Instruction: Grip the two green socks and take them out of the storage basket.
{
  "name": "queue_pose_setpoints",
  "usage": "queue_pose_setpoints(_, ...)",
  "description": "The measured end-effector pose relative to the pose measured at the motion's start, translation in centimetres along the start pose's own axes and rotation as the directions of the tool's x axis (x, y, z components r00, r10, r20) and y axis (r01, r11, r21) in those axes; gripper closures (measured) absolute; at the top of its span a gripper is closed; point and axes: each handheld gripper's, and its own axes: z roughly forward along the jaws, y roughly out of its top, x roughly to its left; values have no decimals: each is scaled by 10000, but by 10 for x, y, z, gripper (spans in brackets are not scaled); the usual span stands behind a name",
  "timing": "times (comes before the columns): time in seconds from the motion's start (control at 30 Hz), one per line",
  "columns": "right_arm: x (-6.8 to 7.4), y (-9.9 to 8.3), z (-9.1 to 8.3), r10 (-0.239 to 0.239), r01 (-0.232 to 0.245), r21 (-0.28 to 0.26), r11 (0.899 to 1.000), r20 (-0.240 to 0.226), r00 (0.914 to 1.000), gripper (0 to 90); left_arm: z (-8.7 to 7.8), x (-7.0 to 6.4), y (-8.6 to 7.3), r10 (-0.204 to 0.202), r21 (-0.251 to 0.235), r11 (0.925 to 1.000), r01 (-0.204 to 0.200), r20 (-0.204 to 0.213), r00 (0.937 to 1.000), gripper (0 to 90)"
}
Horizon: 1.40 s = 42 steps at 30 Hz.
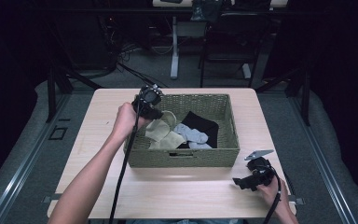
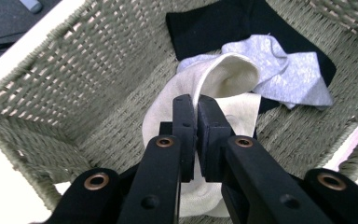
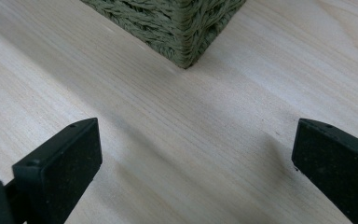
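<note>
- Pale wood grain runs across the table [image 3: 135, 121] right under the right gripper [image 3: 196, 158], whose two black jaws stand far apart with nothing but bare board between them.
- From above, that right gripper [image 1: 254, 178] lies low over the table's near edge at about 5 o'clock from the table's middle, held in the person's right hand [image 1: 275, 191], with its grey three-cornered plate on top.
- One corner of the woven basket [image 3: 182, 32] shows at 12 o'clock in the right gripper view, well apart from the spread jaws.
- Seen from above, the basket [image 1: 182, 157] sits near the table's middle, its long front wall facing the person.
- Over the basket's left rim, at about 10 o'clock from its middle, the left hand [image 1: 127, 122] holds the left gripper [image 1: 150, 108], which points down into the basket.
- Along the left gripper [image 2: 196, 126] view, its jaws are pinched together on the folded edge of a cream sock [image 2: 228, 88], gripping it at the cuff.
- From above, the cream sock [image 1: 164, 133] lies in the basket's left half, one end raised toward the gripper.
- Just beyond it at 1 o'clock, a light grey sock [image 2: 284, 70] touches the cream one and lies partly over a black cloth [image 2: 219, 25].
- That black cloth reaches toward the basket's far wall.
</note>
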Motion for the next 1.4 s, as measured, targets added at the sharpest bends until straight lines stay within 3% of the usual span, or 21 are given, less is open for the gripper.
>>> queue_pose_setpoints(0.57, -1, 0, -1, -25, 25, 39, 10000, 35, 10000, 8, -26, 4, 16, 65, -305, 9995, -74, -296, 9995, 872)
queue_pose_setpoints(0.9, 0, 0, -1, -36, 36, 33, 10000, 37, 10000, 8, -48, 16, 20, -142, -533, 9985, 111, -576, 9982, 872)
queue_pose_setpoints(1.17, -1, 0, -1, -57, 57, 86, 9999, 49, 10000, 8, -69, 31, 16, -409, -742, 9967, 344, -883, 9953, 872)
queue_pose_setpoints(1.4, -1, 0, -1, -43, 42, 87, 10000, 32, 10000, 8, -88, 45, 3, -860, -1043, 9917, 750, -1057, 9907, 872)
